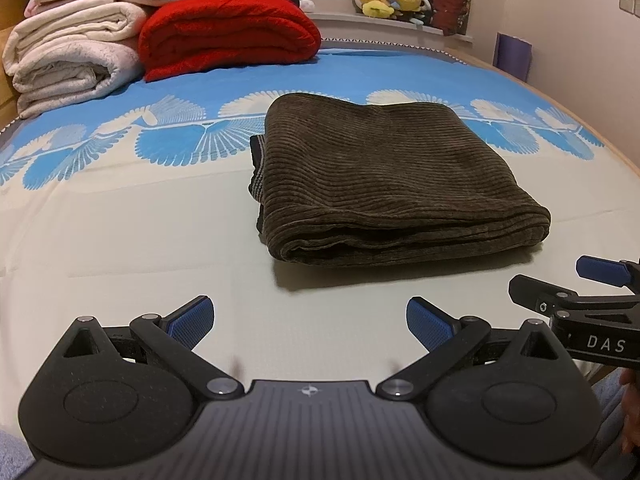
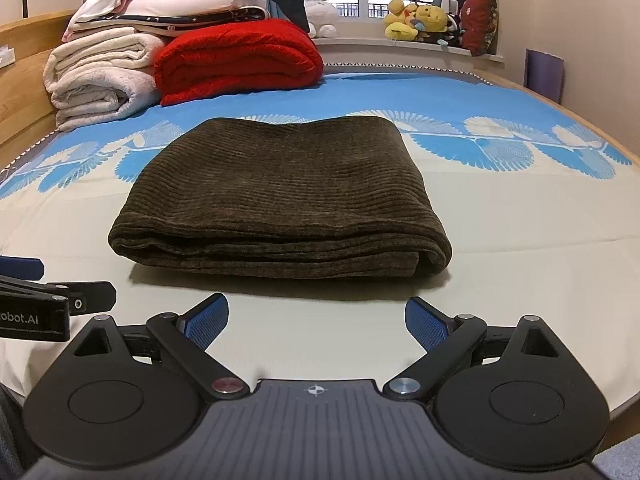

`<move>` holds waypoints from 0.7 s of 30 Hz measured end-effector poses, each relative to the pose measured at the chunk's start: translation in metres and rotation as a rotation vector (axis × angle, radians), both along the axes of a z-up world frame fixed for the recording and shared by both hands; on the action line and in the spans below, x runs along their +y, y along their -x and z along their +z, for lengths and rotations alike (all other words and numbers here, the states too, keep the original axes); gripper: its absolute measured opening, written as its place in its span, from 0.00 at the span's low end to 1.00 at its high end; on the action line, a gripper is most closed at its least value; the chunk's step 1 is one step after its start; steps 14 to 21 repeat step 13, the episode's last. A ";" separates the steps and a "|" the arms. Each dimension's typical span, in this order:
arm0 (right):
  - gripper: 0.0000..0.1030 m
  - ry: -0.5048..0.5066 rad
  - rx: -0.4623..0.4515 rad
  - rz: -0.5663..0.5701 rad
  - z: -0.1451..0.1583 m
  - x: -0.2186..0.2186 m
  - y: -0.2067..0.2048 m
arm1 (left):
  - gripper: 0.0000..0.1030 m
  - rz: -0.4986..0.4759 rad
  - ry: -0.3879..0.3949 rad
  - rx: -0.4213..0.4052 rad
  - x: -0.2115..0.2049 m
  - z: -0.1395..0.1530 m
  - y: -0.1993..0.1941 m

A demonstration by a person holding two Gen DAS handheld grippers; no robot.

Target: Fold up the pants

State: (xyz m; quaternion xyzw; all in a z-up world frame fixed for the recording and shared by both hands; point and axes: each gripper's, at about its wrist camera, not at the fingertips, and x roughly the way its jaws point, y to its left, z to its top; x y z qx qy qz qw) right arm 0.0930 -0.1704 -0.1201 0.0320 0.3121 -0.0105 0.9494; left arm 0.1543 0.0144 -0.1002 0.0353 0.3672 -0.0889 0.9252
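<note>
- Brown corduroy pants (image 2: 280,196) lay folded in a thick stack on the bed (image 2: 520,216), centre of the right wrist view, right of centre in the left.
- Left gripper (image 1: 310,326) & right gripper (image 2: 316,326): fingers wide apart, empty, both low in frame, just short of the pants' near edge.
- Risk: task looked about done; any further nudge or pinch w/ a blue pad (image 2: 208,322) could drag the top layer & spring the stack open.
- Striped waistband (image 1: 256,168) poked out at the stack's left edge, could snag.
</note>
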 end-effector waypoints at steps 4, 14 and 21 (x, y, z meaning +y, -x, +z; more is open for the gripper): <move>0.93 -0.003 -0.002 -0.004 0.000 -0.001 0.001 | 1.00 0.001 -0.007 -0.002 -0.001 -0.001 0.000; 0.93 -0.001 -0.005 0.004 0.002 0.000 0.002 | 0.99 -0.001 -0.041 -0.032 -0.005 -0.002 0.003; 0.93 -0.001 -0.005 0.004 0.002 0.000 0.002 | 0.99 -0.001 -0.041 -0.032 -0.005 -0.002 0.003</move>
